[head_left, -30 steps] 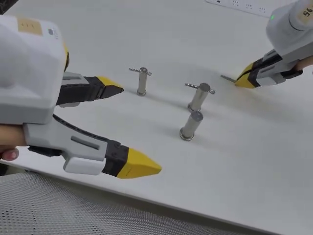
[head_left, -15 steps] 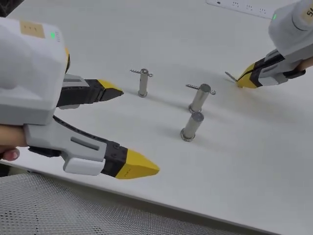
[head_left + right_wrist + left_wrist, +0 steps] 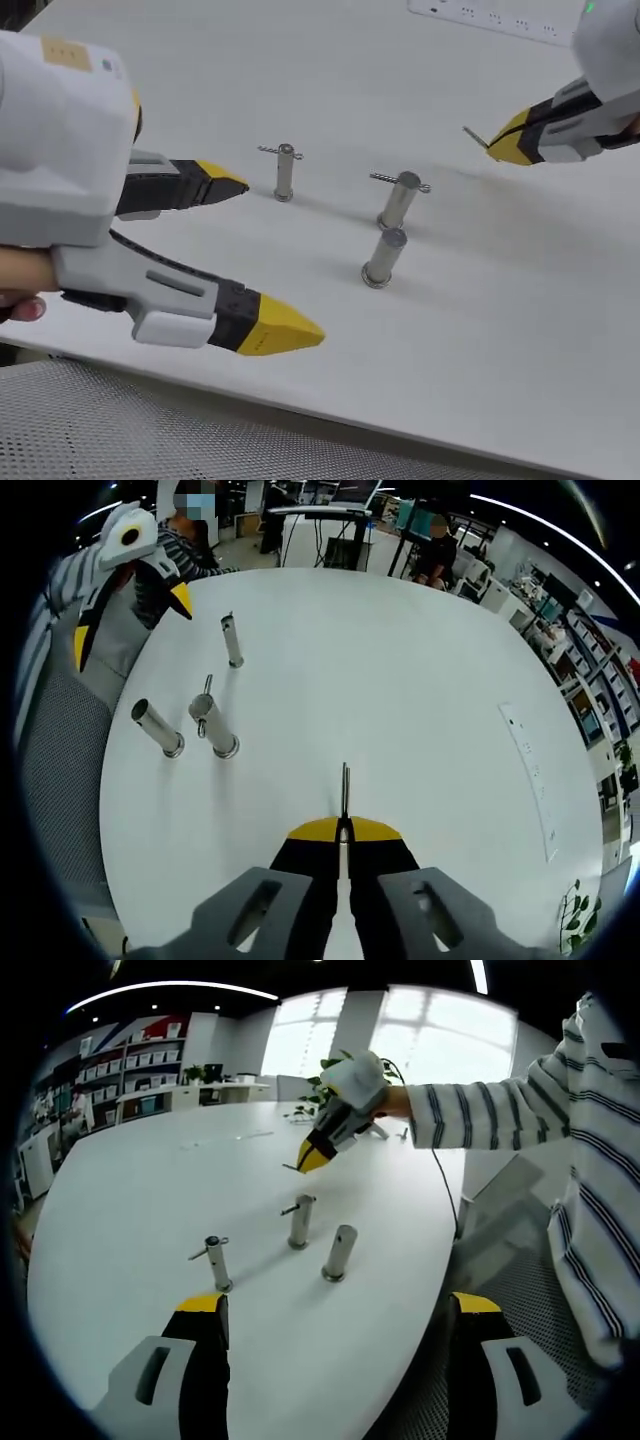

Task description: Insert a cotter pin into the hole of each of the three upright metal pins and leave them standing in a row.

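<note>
Three metal pins stand on the white table (image 3: 520,300). The left pin (image 3: 285,172) and the middle pin (image 3: 398,200) each carry a cotter pin through the top. The near pin (image 3: 383,258) is bare. My right gripper (image 3: 492,146) hovers at the far right, shut on a loose cotter pin (image 3: 473,135) that sticks out past its yellow tips; the same cotter pin (image 3: 344,785) points toward the pins in the right gripper view. My left gripper (image 3: 265,258) stands open, left of the pins. The bare pin (image 3: 340,1253) is nearest its right jaw.
A white power strip (image 3: 490,15) lies at the table's far edge. The near table edge (image 3: 330,415) runs below the left gripper, with perforated grey flooring beyond it. A person's striped sleeve (image 3: 480,1110) holds the right gripper (image 3: 312,1155).
My right gripper has risen from the table surface with the cotter pin in its tips. The left gripper and the three pins have stayed put; the head view shifted slightly.
</note>
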